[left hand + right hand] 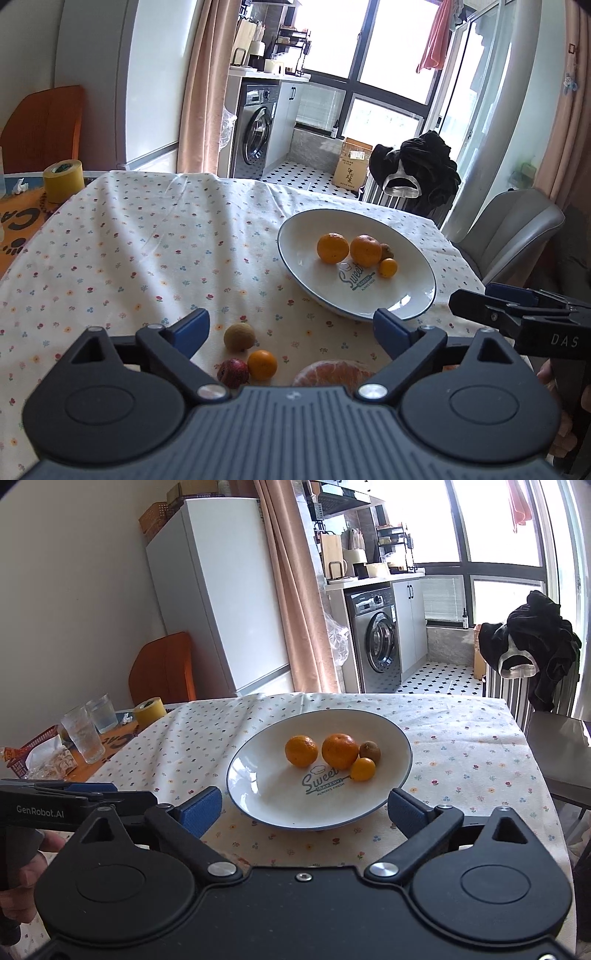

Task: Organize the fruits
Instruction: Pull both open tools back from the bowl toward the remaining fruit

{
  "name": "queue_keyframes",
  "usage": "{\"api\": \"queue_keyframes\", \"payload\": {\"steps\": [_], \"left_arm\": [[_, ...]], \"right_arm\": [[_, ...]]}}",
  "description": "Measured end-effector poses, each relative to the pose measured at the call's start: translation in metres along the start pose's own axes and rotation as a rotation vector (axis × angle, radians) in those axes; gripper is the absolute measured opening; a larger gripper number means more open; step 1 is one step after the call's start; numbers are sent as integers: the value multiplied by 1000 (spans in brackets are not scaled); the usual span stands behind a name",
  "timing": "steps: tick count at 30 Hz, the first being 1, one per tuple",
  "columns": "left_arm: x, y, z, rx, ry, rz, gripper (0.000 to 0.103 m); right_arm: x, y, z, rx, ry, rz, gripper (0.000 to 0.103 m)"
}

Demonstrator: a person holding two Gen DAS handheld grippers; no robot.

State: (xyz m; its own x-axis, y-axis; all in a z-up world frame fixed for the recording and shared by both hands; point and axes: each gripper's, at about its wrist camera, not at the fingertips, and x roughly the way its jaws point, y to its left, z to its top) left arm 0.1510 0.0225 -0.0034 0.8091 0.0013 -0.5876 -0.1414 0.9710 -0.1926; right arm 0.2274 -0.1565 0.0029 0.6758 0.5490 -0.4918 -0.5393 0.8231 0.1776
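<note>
A white plate [388, 306] [258, 797] on the flowered tablecloth holds two oranges [333, 247] [340, 750], a small kumquat [388, 267] [363, 768] and a brown kiwi [370, 750]. On the cloth in front of my left gripper [291, 326] lie a tan round fruit [239, 336], a small orange [262, 364], a dark red fruit [232, 373] and a peeled citrus [332, 373], partly hidden by the gripper body. The left gripper is open and holds nothing. My right gripper [304, 808] is open just short of the plate's near rim, also holding nothing.
A yellow tape roll [63, 180] [149, 707], two glasses [83, 733] and a snack basket [37, 755] sit at the table's left end. Chairs stand at the right [513, 229] and far left [40, 125]. The other gripper shows at each view's edge [517, 314] [55, 801].
</note>
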Motion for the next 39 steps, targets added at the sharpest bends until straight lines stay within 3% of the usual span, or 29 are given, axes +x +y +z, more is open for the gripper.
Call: {"api": "queue_keyframes", "payload": {"steps": [12,26,32,39], "left_arm": [[-36,21,-10,-67,-31,-58,102],[-74,35,-26,-51,-19,-67,102],[-90,37,-33,-40,-19,-56,102],[-105,31,-33,12,-34,-60,102]], "right_arm": [[-28,8,-9,16,40,-12,103],[-64,23,-12,0,25,-17,103],[-77,28,-15,-43,37,-57,102],[-88,32,-21,-65,41,-42,95]]}}
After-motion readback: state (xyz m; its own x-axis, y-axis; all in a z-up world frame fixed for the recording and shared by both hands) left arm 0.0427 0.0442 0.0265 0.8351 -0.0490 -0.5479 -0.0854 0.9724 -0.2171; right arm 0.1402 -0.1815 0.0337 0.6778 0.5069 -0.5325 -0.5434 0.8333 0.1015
